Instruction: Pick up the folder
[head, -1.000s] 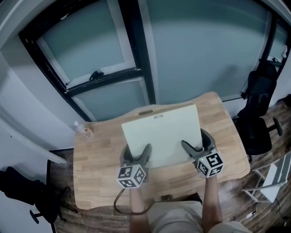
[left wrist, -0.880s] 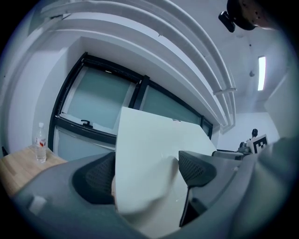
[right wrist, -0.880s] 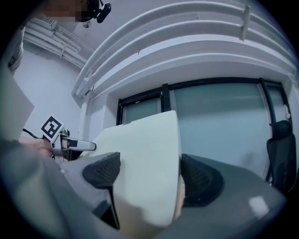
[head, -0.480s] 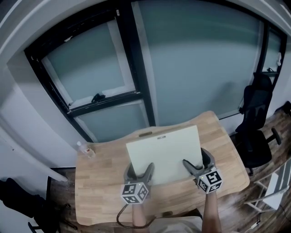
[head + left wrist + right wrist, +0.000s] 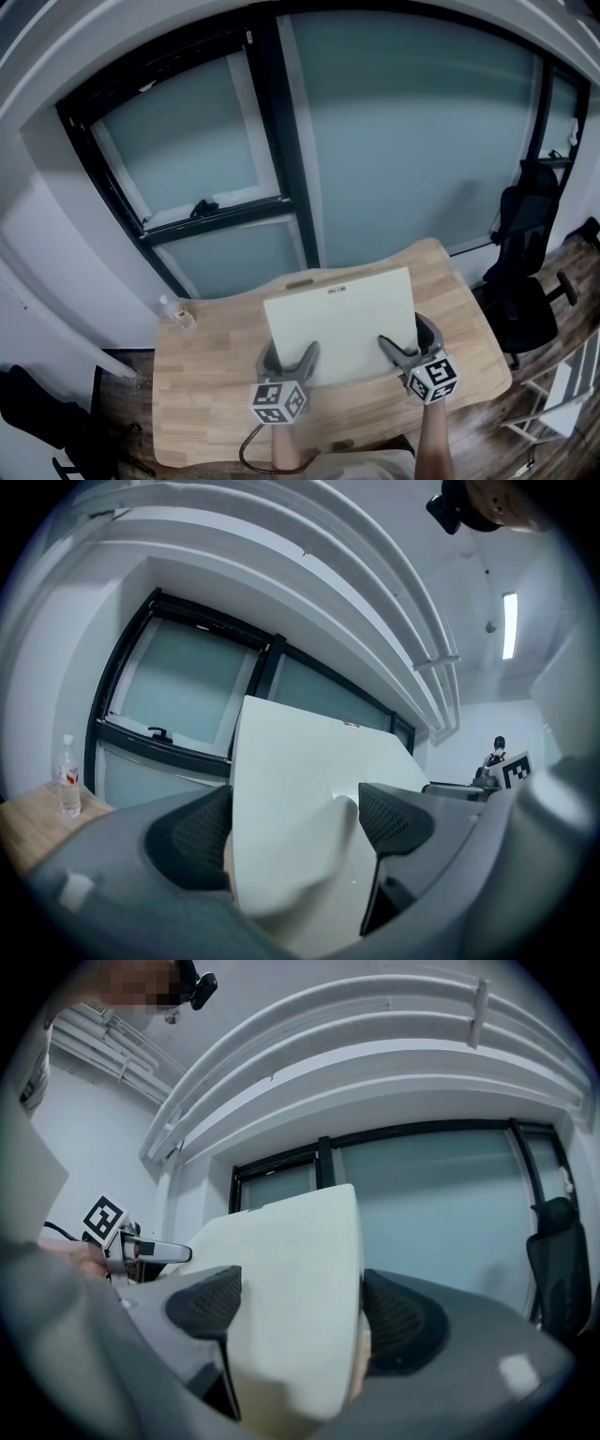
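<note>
The folder [image 5: 342,322] is a pale cream flat board, held above the wooden table [image 5: 202,394] by its near edge. My left gripper [image 5: 287,362] is shut on the near left corner and my right gripper [image 5: 409,343] is shut on the near right corner. In the left gripper view the folder [image 5: 305,789] rises tilted between the two dark pads of the left gripper [image 5: 291,834], bulging near the right pad. In the right gripper view the folder [image 5: 300,1269] fills the gap of the right gripper [image 5: 298,1324].
A small water bottle [image 5: 174,313] stands at the table's far left corner. A black office chair [image 5: 527,272] with a bag stands to the right of the table. Dark-framed windows [image 5: 234,206] rise behind the table's far edge.
The folder has come up off the table with both grippers still on its near edge. The head view has tipped up, showing more window.
</note>
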A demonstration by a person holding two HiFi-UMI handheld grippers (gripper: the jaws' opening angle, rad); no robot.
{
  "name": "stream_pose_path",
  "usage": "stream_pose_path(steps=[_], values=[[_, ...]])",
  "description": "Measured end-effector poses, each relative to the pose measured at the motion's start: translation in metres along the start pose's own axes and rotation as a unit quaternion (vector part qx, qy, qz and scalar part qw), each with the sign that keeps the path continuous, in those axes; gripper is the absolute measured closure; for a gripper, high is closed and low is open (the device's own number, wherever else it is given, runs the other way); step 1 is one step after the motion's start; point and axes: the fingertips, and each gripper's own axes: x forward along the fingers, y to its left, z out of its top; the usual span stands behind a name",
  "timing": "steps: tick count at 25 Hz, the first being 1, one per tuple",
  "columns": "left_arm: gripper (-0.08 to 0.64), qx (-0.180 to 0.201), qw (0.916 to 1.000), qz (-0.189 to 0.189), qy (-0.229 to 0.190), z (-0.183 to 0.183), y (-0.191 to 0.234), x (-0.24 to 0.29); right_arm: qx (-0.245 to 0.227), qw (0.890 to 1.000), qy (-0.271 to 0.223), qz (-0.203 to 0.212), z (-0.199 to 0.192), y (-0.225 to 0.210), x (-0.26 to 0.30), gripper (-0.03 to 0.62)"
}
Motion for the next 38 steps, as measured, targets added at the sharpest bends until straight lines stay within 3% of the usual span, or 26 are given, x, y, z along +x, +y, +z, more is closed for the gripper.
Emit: stream_pose_path(steps=[23, 38], values=[[0.146, -0.005, 0.9999, -0.007, -0.014, 0.007, 0.0, 0.002, 0.003, 1.0, -0.001, -0.019, 0.0, 0.001, -0.004, 0.186], [0.146, 0.014, 0.9988, -0.048, -0.001, 0.004, -0.031, 0.008, 0.007, 0.999, -0.007, -0.051, 0.005, -0.022, -0.031, 0.186]])
